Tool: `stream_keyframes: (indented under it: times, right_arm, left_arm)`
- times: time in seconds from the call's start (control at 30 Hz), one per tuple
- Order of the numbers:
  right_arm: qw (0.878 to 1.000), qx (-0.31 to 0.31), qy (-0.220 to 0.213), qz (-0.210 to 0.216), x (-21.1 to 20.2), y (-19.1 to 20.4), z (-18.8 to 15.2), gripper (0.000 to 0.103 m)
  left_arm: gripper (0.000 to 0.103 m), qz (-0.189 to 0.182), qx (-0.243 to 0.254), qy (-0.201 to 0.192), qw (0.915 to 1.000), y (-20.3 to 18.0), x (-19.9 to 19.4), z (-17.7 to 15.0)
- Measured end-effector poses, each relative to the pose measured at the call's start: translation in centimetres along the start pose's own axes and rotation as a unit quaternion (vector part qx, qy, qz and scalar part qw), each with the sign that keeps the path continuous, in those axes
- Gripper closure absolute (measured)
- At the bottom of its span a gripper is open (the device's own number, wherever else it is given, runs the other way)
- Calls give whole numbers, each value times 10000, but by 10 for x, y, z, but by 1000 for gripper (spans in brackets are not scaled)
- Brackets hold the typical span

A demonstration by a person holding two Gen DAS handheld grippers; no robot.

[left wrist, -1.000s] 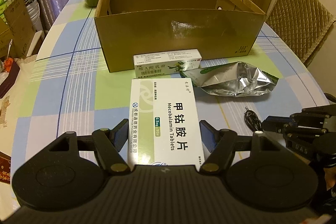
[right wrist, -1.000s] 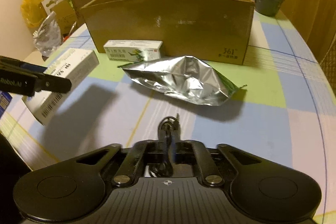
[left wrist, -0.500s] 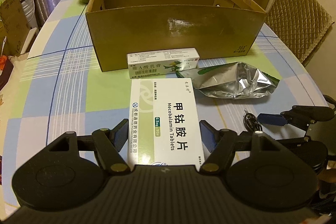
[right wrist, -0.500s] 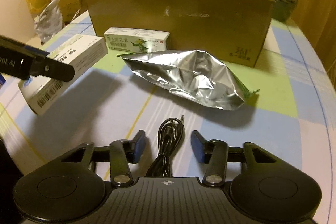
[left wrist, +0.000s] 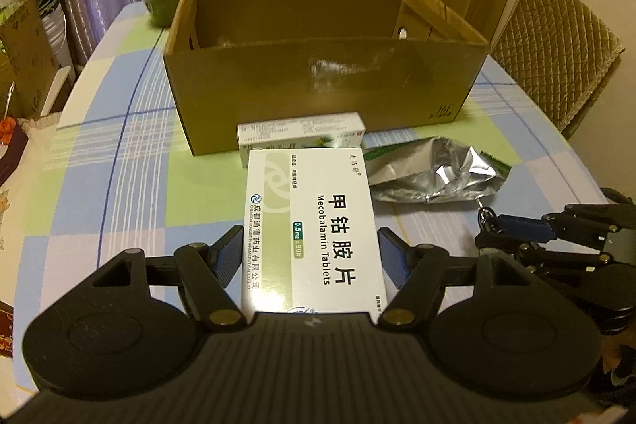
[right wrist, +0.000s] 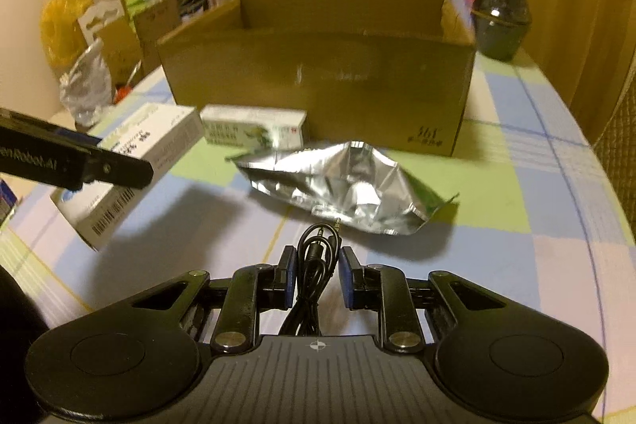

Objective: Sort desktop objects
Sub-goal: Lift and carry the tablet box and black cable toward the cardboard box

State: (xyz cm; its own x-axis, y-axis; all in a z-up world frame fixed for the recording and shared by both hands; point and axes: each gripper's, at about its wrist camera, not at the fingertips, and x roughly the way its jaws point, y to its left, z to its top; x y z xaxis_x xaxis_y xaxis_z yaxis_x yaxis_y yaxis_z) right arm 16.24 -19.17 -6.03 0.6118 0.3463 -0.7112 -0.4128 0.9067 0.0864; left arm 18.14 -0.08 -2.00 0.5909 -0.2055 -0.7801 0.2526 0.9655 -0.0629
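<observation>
My left wrist view and my right wrist view both look low across the table [left wrist: 119, 161] toward the cardboard box [left wrist: 318, 86] near its far edge, shared [right wrist: 318, 94].

Small green box [left wrist: 301, 134]: we see only its top; the tablet box [left wrist: 312, 229] hides the rest.
Cable [right wrist: 314, 277]: its end goes under the right gripper [right wrist: 317, 277].

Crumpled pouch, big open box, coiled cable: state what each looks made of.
Crumpled pouch: probably metallised foil film, with mirror-like creases.
Big open box: plain brown cardboard, matte, with a scuffed front.
Coiled cable: thin black cord, likely rubber or plastic sheathed, with a metal plug tip.
</observation>
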Motion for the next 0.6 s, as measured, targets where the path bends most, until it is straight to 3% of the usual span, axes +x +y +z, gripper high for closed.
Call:
stream_keyframes:
  times: [0.6]
  right_arm:
    - [9967,46,-809,33,-47,-2,60,84]
  left_arm:
    - [36,59,204,-513,9985,-12,-41,41]
